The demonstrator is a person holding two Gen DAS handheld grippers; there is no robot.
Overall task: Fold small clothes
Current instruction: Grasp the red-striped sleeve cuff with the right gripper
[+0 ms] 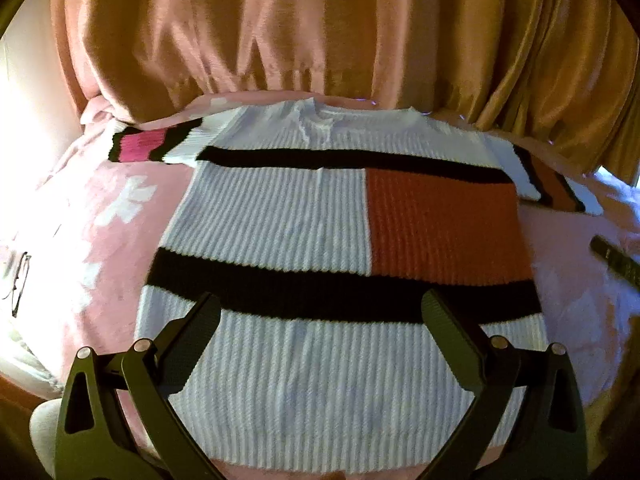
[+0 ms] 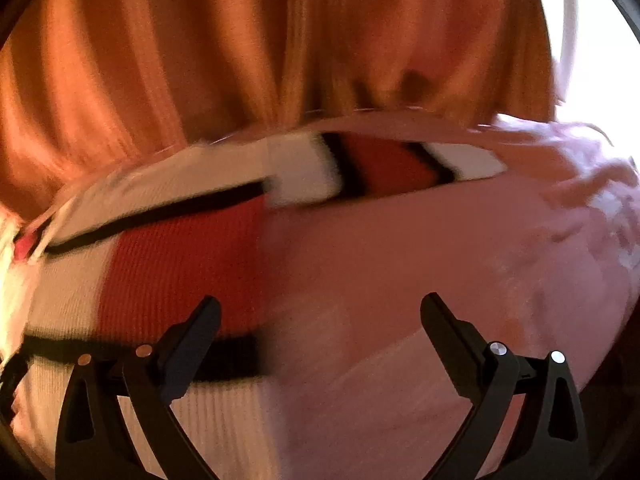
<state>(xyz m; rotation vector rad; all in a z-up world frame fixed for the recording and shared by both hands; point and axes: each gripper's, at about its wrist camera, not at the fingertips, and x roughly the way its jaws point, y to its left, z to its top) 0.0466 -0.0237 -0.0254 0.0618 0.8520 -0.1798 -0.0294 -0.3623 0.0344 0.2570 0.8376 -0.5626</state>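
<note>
A small ribbed knit sweater [image 1: 280, 220], white with black bands and an orange-red block, lies spread flat on a pink blanket [image 1: 100, 280], collar at the far side and both short sleeves out. My left gripper [image 1: 320, 312] hangs open above its lower middle, holding nothing. In the blurred right wrist view the sweater [image 2: 180, 260] fills the left half, with its right sleeve [image 2: 380, 168] stretched out beyond. My right gripper [image 2: 320, 316] is open over the sweater's right edge, nothing between its fingers.
An orange-brown curtain [image 1: 320, 32] hangs close behind the far edge. The pink blanket [image 2: 440, 260] extends right of the sweater. A dark flat object [image 1: 616, 260] lies at the right, and a pair of glasses [image 1: 20, 284] at the far left.
</note>
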